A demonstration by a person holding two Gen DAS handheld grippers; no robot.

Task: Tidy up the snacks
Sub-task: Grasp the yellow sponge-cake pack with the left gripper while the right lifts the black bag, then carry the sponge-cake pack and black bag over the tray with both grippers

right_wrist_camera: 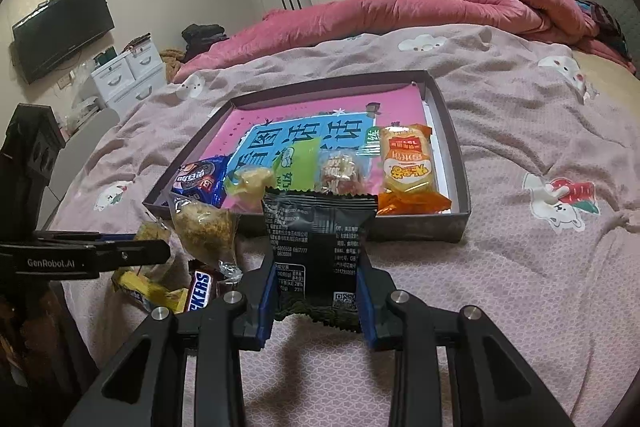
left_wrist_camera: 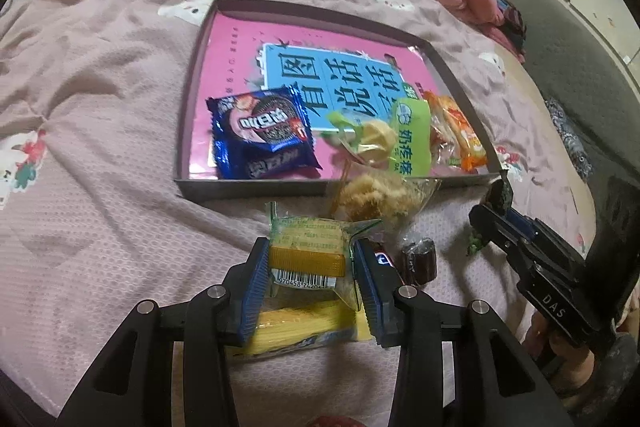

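Bed: a pale pink bedspread (right_wrist_camera: 500,267) with a rabbit print covers it; a rolled pink quilt (right_wrist_camera: 440,3) lies along the far side.
Tray: a shallow dark box (right_wrist_camera: 456,227) sits on the bedspread, lined with a pink and blue printed sheet (left_wrist_camera: 320,75).
Snacks in tray: a blue cookie pack (left_wrist_camera: 262,131), a green packet (left_wrist_camera: 412,135) and an orange cracker pack (right_wrist_camera: 408,163) lie along the near wall.
Loose snacks: a clear bag of crumbly pastry (right_wrist_camera: 204,231) leans on the tray's near wall; a yellow bar (right_wrist_camera: 148,291) and a Snickers bar (right_wrist_camera: 200,291) lie just in front.
Left tongs (left_wrist_camera: 310,263): clamped on a clear-wrapped yellow cake (left_wrist_camera: 308,251), near the loose pile.
Right tongs (right_wrist_camera: 316,295): clamped on a black packet (right_wrist_camera: 320,247), held upright before the tray.
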